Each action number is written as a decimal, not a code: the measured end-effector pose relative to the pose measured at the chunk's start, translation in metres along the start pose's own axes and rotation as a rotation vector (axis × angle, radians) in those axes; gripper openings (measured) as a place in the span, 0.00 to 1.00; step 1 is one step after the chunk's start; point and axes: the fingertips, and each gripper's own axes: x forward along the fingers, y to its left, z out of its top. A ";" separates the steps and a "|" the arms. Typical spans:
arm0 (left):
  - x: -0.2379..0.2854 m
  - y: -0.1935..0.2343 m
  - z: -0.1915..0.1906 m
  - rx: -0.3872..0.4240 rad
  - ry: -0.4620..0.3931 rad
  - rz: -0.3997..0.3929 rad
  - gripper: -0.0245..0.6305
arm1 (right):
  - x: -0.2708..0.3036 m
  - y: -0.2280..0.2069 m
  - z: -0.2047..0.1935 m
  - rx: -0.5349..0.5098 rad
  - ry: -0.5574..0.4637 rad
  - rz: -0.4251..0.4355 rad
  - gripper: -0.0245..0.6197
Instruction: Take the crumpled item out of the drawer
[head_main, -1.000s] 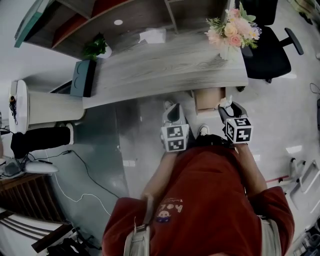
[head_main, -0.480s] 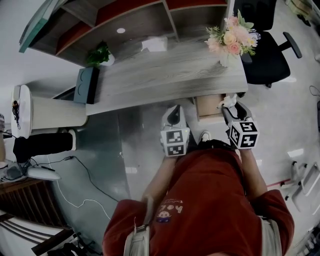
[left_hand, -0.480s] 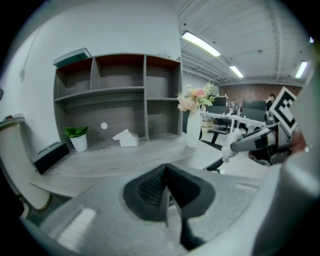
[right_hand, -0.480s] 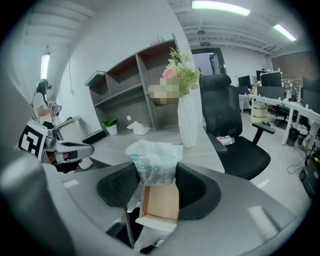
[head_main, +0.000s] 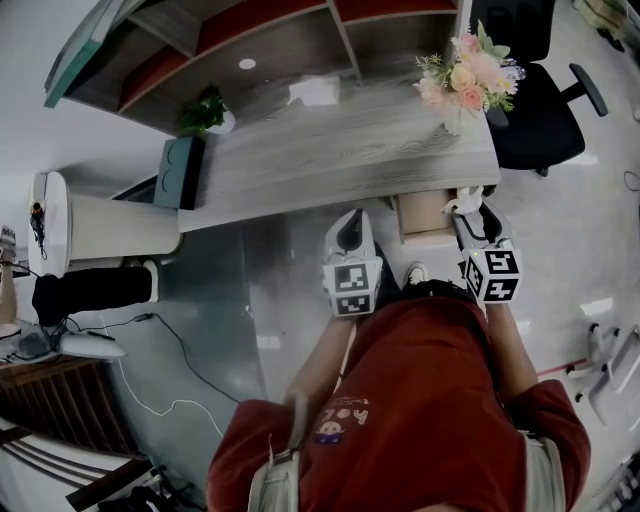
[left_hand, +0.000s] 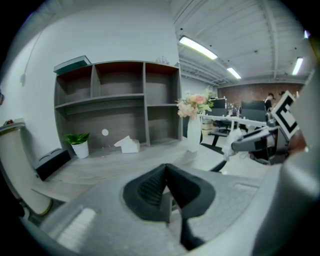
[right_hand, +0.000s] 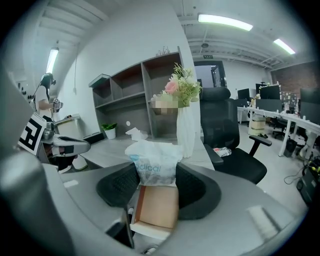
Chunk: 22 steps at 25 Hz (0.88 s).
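Observation:
A crumpled white plastic bag with blue print (right_hand: 152, 161) is clamped between the pads of my right gripper (right_hand: 154, 172), which is shut on it. Below the bag lies the open drawer (right_hand: 156, 206), its brown bottom bare. In the head view the right gripper (head_main: 466, 208) holds the white bag (head_main: 458, 203) over the right side of the drawer (head_main: 423, 214), which is pulled out from under the desk. My left gripper (head_main: 347, 233) hovers left of the drawer, jaws shut and holding nothing (left_hand: 166, 186). The right gripper with the bag (left_hand: 228, 144) shows in the left gripper view.
The grey wooden desk (head_main: 330, 140) carries a vase of flowers (head_main: 462, 72), a small potted plant (head_main: 205, 108), a tissue box (head_main: 312, 92) and a dark box (head_main: 180, 170). A black office chair (head_main: 540, 95) stands right of the desk. Shelves run along the wall behind.
The head view has shifted slightly. The right gripper keeps the bag clamped and has drifted a little right and up beside the drawer; the left gripper has hardly moved.

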 end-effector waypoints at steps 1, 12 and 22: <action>0.000 0.000 -0.001 -0.003 0.001 -0.001 0.04 | 0.000 0.000 -0.001 0.001 0.002 -0.001 0.38; -0.003 0.001 -0.009 -0.019 0.011 -0.011 0.04 | 0.005 0.009 -0.005 -0.008 0.021 0.005 0.38; -0.003 0.005 -0.012 -0.023 0.015 -0.012 0.04 | 0.008 0.015 -0.005 -0.024 0.031 0.005 0.38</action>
